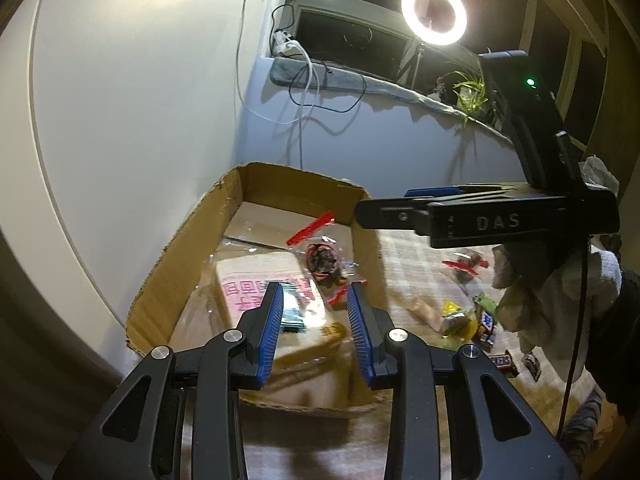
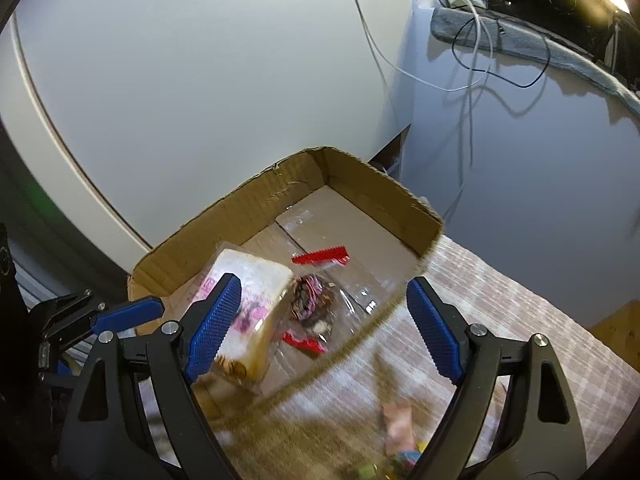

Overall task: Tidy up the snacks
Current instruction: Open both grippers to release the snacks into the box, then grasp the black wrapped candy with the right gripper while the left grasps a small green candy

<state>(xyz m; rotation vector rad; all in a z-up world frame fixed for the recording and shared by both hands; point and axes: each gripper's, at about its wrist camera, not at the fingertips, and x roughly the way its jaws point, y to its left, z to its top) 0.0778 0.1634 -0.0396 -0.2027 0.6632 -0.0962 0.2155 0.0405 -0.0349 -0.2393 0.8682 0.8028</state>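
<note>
An open cardboard box (image 1: 176, 264) stands on the checked cloth; it also shows in the right wrist view (image 2: 248, 204). Inside lie a white bread packet with pink print (image 1: 260, 276) (image 2: 256, 280) and a clear bag with red seals holding a dark snack (image 1: 322, 260) (image 2: 310, 292). My left gripper (image 1: 316, 292) is open and empty, held just above the bread packet. My right gripper (image 2: 324, 300) is open and empty, above the box's near wall; it shows from the side in the left wrist view (image 1: 384, 204). Loose wrapped candies (image 1: 476, 324) lie on the cloth right of the box.
A white wall rises behind the box. A window ledge with cables (image 1: 304, 76), a small plant (image 1: 472, 92) and a ring light (image 1: 434, 12) are at the back right. The checked cloth (image 2: 500, 312) stretches right of the box. A gloved hand (image 1: 560, 292) holds the right gripper.
</note>
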